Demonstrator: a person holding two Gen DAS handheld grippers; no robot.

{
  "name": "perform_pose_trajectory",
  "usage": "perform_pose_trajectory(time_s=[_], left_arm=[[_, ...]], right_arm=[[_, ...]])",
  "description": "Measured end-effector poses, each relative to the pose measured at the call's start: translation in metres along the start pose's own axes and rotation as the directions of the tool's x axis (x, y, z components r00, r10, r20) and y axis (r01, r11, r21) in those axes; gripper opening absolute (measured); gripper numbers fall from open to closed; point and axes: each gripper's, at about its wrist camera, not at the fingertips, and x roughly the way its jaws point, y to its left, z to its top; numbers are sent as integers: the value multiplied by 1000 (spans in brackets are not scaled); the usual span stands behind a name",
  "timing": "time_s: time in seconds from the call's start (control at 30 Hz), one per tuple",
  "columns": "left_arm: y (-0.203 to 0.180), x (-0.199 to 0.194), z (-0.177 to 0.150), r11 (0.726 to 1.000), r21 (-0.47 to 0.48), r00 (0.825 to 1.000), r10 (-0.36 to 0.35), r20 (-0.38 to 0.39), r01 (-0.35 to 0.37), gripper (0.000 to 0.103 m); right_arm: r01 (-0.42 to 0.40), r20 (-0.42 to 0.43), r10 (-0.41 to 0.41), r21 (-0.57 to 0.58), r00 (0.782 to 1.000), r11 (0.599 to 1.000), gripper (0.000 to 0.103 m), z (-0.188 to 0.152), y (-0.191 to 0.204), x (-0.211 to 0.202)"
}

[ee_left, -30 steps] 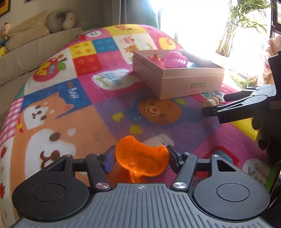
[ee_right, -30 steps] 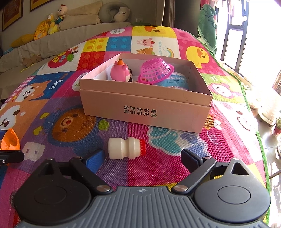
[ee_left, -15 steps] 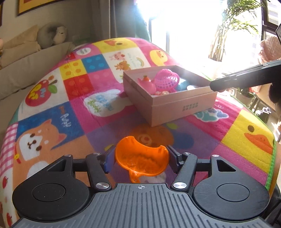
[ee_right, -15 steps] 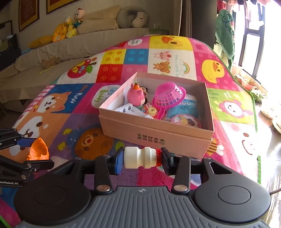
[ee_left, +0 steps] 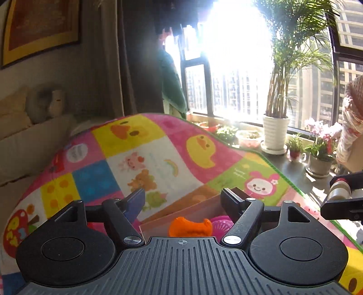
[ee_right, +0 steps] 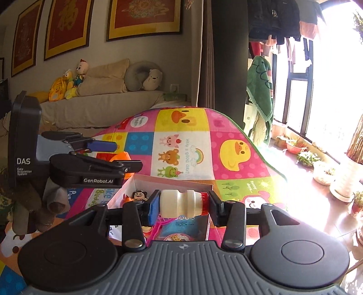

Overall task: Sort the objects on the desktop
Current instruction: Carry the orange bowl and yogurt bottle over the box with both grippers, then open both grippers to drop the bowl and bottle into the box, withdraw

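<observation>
The right tongs [ee_right: 183, 205] are clenched on a small white yogurt-drink bottle with a red cap [ee_right: 183, 202], held sideways, its base against the blue pad and its cap against the black one, above the near part of an open pink cardboard box [ee_right: 174, 182]. Below the bottle the box holds a pink scoop handle [ee_right: 160, 227], a blue printed packet [ee_right: 188, 224], and farther in a small dark-haired figurine [ee_right: 139, 195]. In the left wrist view, the left tongs [ee_left: 182, 200] have their jaws opening, spread apart on both sides of an orange plastic scoop [ee_left: 190, 227] that sits low beneath them, touching neither pad; it lies inside the box [ee_left: 181, 212] beside a pink mesh basket [ee_left: 221, 223]. From the right wrist view, the left tongs [ee_right: 129, 156] hover over the box's left far corner with the orange piece [ee_right: 121, 157] showing between the fingers. The box rests on a bright play mat [ee_right: 186, 145] patterned with ducks, bears and a rainbow. Beyond the mat, a beige sofa [ee_right: 102, 106] carries plush toys [ee_right: 68, 84] and a grey neck pillow [ee_right: 145, 78] under framed red pictures [ee_right: 143, 18]. To the right, potted plants [ee_left: 275, 133] stand by the sunlit window.
</observation>
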Motion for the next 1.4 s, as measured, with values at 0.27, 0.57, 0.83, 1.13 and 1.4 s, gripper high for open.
perform_pose_trajectory(time_s=[0.27,0.57,0.83,1.13,1.4], left_arm=[[12,-56,-83,996,-84,994,-17,-104,8,97],[27,-88,-120,989,-130,983,46,-176,-70,101],[23,-109,-154,978,-174,965,65,-254,-112,103],[6,-115,-183,963,-203,943,106,-315,-176,103],[0,-111,-184,958,-182,933,156,-323,-224,103]], right_arm=[[-9,-76,14,64,997,998,43,5,-6,42],[-52,-76,59,97,995,994,43,70,28,118],[-6,-70,16,132,997,991,76,56,30,102],[-52,-109,66,130,992,990,103,-35,32,21],[-52,-339,105,161,935,986,103,-120,58,48]])
